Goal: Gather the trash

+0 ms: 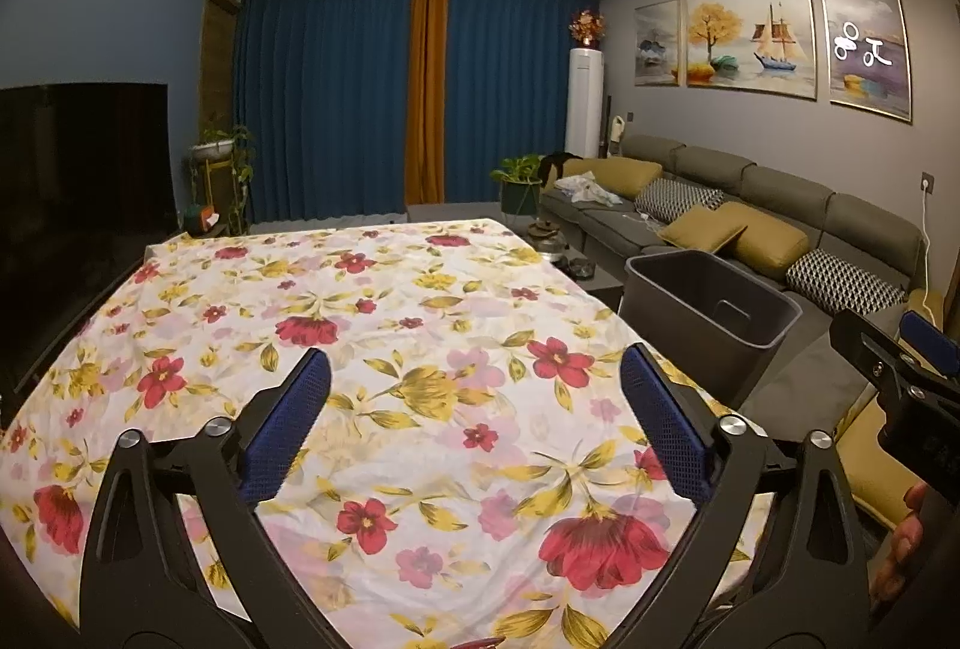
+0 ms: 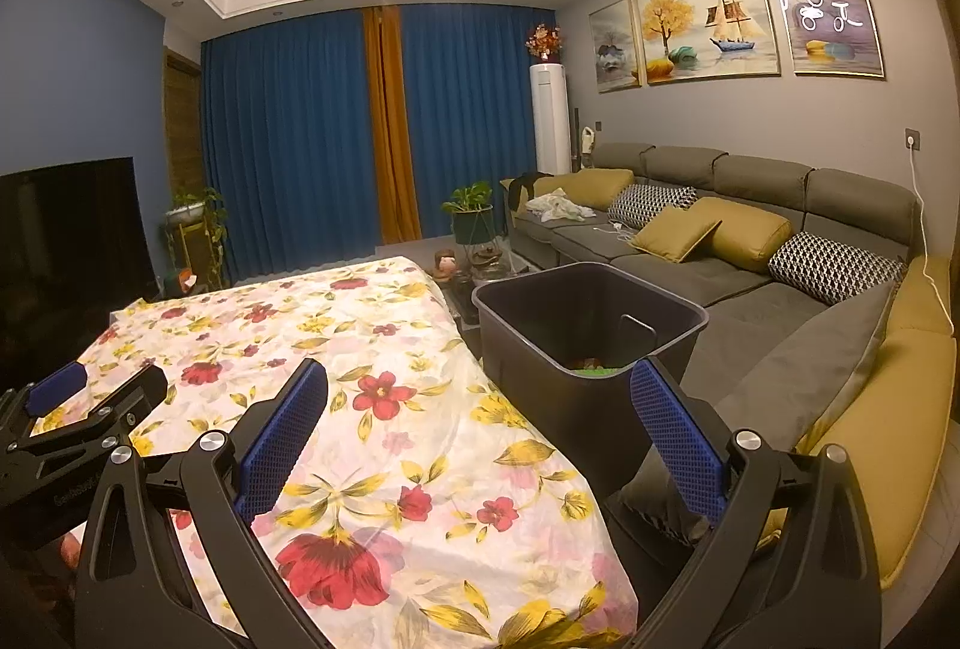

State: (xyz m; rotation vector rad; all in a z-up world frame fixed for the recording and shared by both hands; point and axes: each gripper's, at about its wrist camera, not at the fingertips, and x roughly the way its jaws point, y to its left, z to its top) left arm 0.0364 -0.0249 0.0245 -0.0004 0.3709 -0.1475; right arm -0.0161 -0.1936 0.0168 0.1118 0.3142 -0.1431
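A dark grey trash bin [image 2: 591,316] stands at the right edge of the table; green and orange trash [image 2: 591,367] lies at its bottom. The bin also shows in the left wrist view [image 1: 708,301]. My left gripper [image 1: 474,397] is open and empty above the flowered tablecloth [image 1: 384,325]. My right gripper [image 2: 480,409] is open and empty over the table's right edge, just before the bin. The left gripper shows at the left of the right wrist view [image 2: 90,397], and the right gripper at the right edge of the left wrist view [image 1: 894,349]. No loose trash shows on the cloth [image 2: 360,349].
A grey sofa [image 2: 750,253] with yellow and patterned cushions runs along the right wall. A low tea table with pots [image 2: 474,265] stands beyond the bin. A dark TV [image 1: 78,181] is at the left, with plants [image 1: 222,169] and blue curtains behind.
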